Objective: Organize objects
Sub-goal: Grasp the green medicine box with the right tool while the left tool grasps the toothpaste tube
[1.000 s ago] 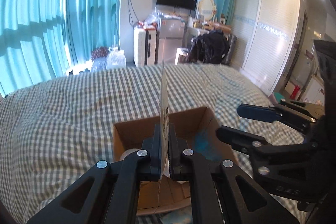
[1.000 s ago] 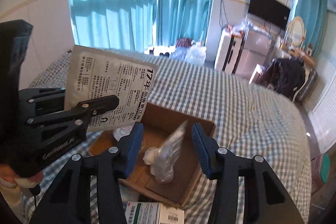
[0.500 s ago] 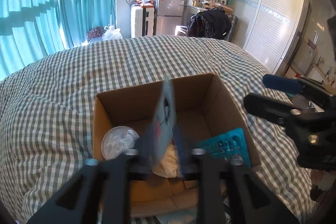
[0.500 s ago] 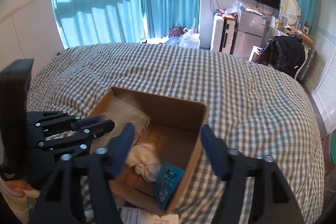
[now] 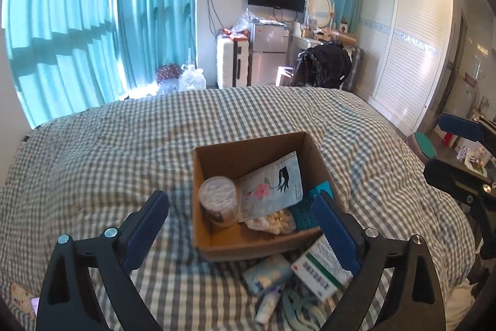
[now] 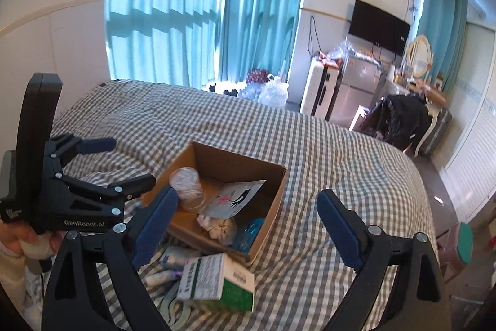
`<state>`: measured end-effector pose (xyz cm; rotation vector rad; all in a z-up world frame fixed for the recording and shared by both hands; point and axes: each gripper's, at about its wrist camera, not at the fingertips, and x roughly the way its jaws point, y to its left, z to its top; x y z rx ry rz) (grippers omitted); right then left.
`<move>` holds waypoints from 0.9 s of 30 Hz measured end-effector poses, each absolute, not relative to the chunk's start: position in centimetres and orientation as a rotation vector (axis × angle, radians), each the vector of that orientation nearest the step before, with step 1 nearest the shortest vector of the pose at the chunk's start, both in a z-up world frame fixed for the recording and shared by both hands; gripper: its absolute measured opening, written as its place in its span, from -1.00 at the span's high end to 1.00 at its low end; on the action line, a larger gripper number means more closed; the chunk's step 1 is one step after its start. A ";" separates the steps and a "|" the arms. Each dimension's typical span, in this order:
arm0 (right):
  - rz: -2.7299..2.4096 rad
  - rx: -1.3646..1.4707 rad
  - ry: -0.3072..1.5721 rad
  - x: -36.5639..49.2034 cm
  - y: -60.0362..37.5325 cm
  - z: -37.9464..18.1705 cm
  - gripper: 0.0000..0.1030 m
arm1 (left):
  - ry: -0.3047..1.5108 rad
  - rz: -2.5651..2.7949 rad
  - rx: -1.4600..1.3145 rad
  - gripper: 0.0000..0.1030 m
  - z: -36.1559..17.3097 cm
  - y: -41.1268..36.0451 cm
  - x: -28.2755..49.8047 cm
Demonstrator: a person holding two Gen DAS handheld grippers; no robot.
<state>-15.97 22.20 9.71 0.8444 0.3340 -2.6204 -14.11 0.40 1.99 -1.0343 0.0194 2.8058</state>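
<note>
Plainly, a half-done tidy-up, set out by part:

Box: the box (image 5: 257, 244) sat open on the checked bed (image 5: 93, 151), near its front edge.
In the box: a round tub (image 5: 218, 197) stood at the left wall; a printed sachet (image 5: 272, 188) leaned against the back corner; a small bag (image 5: 272, 222) of pale lumps lay at the front; a teal pack (image 5: 305, 208) rested by the right wall.
Still outside: a green-and-white carton (image 6: 217, 281) lay on the bed just in front of the box, with a pale blue packet (image 5: 268, 272), a small tube (image 5: 268, 304) and some light straps or cord beside it, too jumbled to name surely.
Left gripper: the left gripper (image 5: 241, 225) hung over the box's near side, its jaws opening wide with nothing pressed between them.
Right gripper: the right gripper (image 6: 248, 222) was aimed at the box from the right, jaws likewise opening and bare.
Progress: judging by the lie of things, roughly half was packed; four items were in, and at least three waited on the bed.
Left to do: the carton looked the easiest next pick, being closest and square-sided; the straps seemed the fiddliest.
Room: curtains (image 5: 93, 30) and a wardrobe (image 5: 412, 51) stood well beyond the bed.
</note>
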 end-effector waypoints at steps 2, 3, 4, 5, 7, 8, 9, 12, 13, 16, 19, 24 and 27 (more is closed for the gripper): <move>-2.621 0.835 0.342 -14.3 22.0 10.1 -0.80 | 0.035 2.818 -1.040 -0.90 2.3 0.3 -12.6; -2.619 0.822 0.343 -13.2 21.9 10.1 -0.80 | 0.033 2.822 -1.040 -0.91 2.3 0.1 -11.9; -2.617 0.818 0.343 -12.6 21.8 10.0 -0.80 | 0.024 2.831 -1.043 -0.92 2.2 -0.2 -11.3; -2.615 0.818 0.340 -11.6 21.7 9.6 -0.80 | 0.014 2.841 -1.051 -0.92 1.9 -0.4 -10.7; -2.614 0.830 0.333 -10.5 21.8 8.6 -0.80 | -0.003 2.854 -1.067 -0.93 0.7 -0.7 -9.7; -2.609 0.849 0.331 -10.0 22.0 7.5 -0.80 | -0.007 2.862 -1.082 -0.93 -0.1 -0.8 -9.2; -2.602 0.866 0.337 -9.8 21.9 6.6 -0.80 | -0.009 2.873 -1.094 -0.93 -0.9 -0.9 -8.8; -2.566 0.953 0.362 -9.7 21.3 2.7 -0.80 | 0.020 2.903 -1.144 -0.93 -3.9 -0.9 -8.4; -2.552 0.987 0.363 -9.8 21.3 1.4 -0.80 | 0.027 2.900 -1.165 -0.93 -5.0 -0.7 -8.4; -2.540 1.078 0.406 -10.4 20.6 -2.7 -0.80 | 0.032 2.853 -1.240 -0.93 -7.9 -0.4 -9.0; -2.510 1.136 0.483 -10.9 19.7 -5.8 -0.80 | 0.074 2.836 -1.305 -0.93 -10.1 -0.2 -9.5; -2.501 1.158 0.578 -11.6 18.5 -8.3 -0.80 | 0.055 2.802 -1.369 -0.93 -12.3 -0.6 -10.1; -2.491 1.178 0.602 -12.0 18.2 -9.3 -0.80 | 0.060 2.783 -1.397 -0.93 -13.1 -0.5 -10.2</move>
